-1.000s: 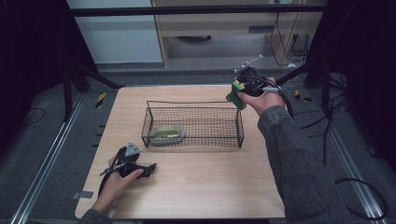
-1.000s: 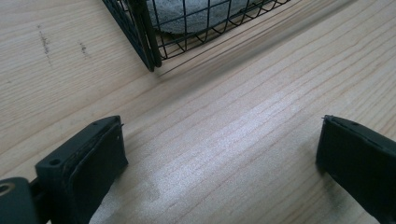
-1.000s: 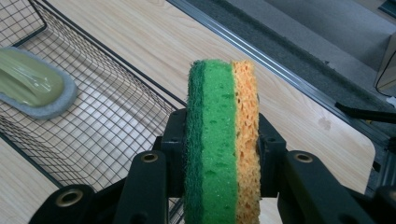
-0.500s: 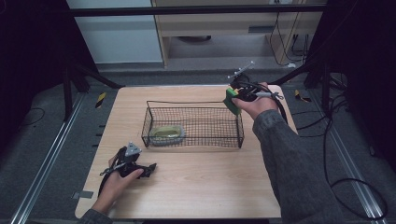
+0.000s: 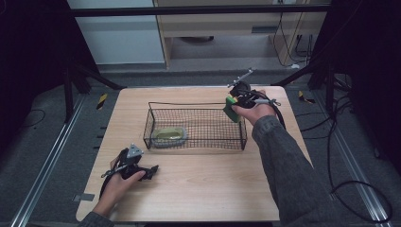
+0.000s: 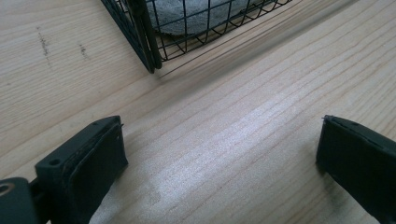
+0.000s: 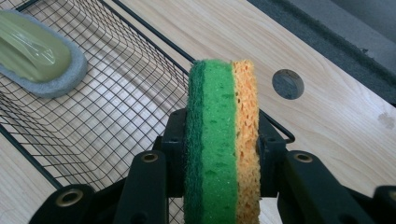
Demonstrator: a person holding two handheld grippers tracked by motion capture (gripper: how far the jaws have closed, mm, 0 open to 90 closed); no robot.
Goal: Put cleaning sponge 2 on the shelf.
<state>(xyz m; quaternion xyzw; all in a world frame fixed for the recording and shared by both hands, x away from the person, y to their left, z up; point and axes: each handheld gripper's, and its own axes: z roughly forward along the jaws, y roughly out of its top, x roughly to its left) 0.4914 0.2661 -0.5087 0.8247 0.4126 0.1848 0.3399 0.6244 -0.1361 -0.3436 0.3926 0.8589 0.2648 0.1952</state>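
My right gripper is shut on a green and yellow sponge, held on edge between the jaws. It hangs over the right end of the black wire basket, just above the rim. Inside the basket, at its left end, lies a grey pad with a green plastic-wrapped top, which appears again as the pad in the right gripper view. My left gripper rests on the wooden table in front of the basket's left corner, its jaws wide open with bare wood between them.
The table has a round hole near its right edge, beyond the basket. Dark floor, cables and stand legs surround the table. Bare wood stretches in front of the basket.
My right hand has come down and toward the left with the sponge, from beyond the basket's far right corner to just over its right end. The left hand has stayed put.
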